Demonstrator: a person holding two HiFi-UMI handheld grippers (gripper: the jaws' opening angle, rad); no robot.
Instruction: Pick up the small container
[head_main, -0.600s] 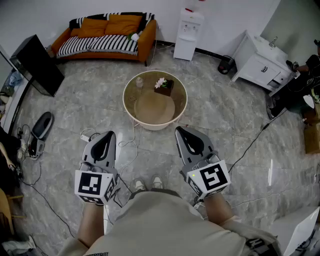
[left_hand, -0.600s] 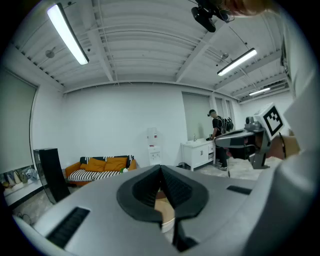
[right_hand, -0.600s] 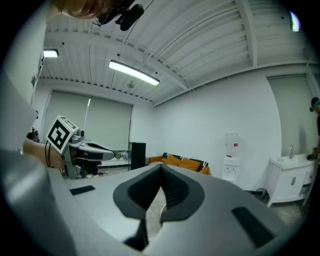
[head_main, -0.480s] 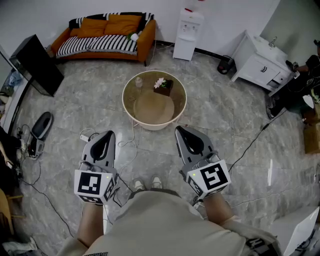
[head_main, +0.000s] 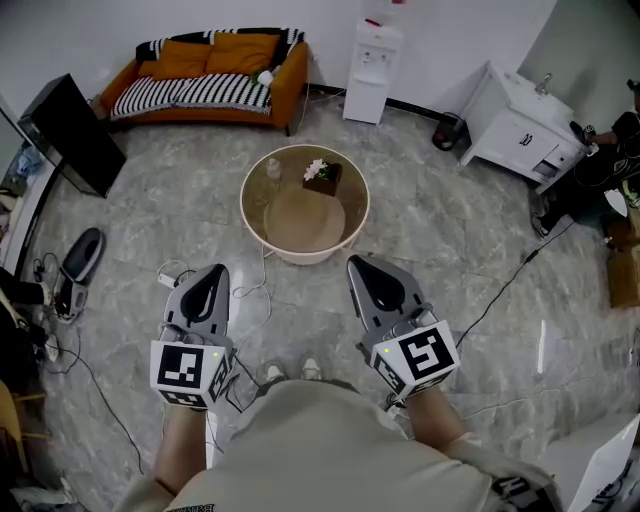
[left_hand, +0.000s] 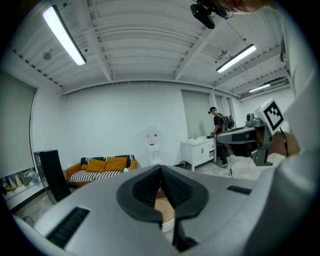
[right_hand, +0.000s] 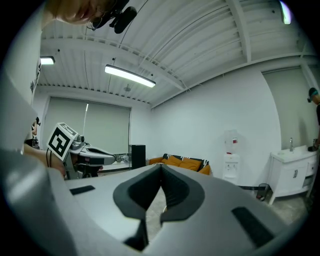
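A small clear container (head_main: 274, 169) stands on the far left part of a round glass table (head_main: 254, 222), beside a dark box of flowers (head_main: 322, 175). Both grippers hang over the floor on the near side of the table, well short of it. My left gripper (head_main: 212, 271) points toward the table's left edge, jaws together and empty. My right gripper (head_main: 358, 264) sits just below the table's right rim, also shut with nothing in it. In the left gripper view the jaws (left_hand: 160, 169) meet at the tip; the right gripper view shows its jaws (right_hand: 161, 168) closed too.
An orange sofa (head_main: 205, 80), a water dispenser (head_main: 368, 68) and a white sink cabinet (head_main: 520, 125) line the far wall. A black panel (head_main: 70, 130) stands at the left. Cables (head_main: 250, 292) trail on the floor between the grippers and the table. A person (head_main: 612, 150) stands at the right edge.
The table and the room have slid slightly up and left in the head view. Both grippers keep the same pose and stay shut.
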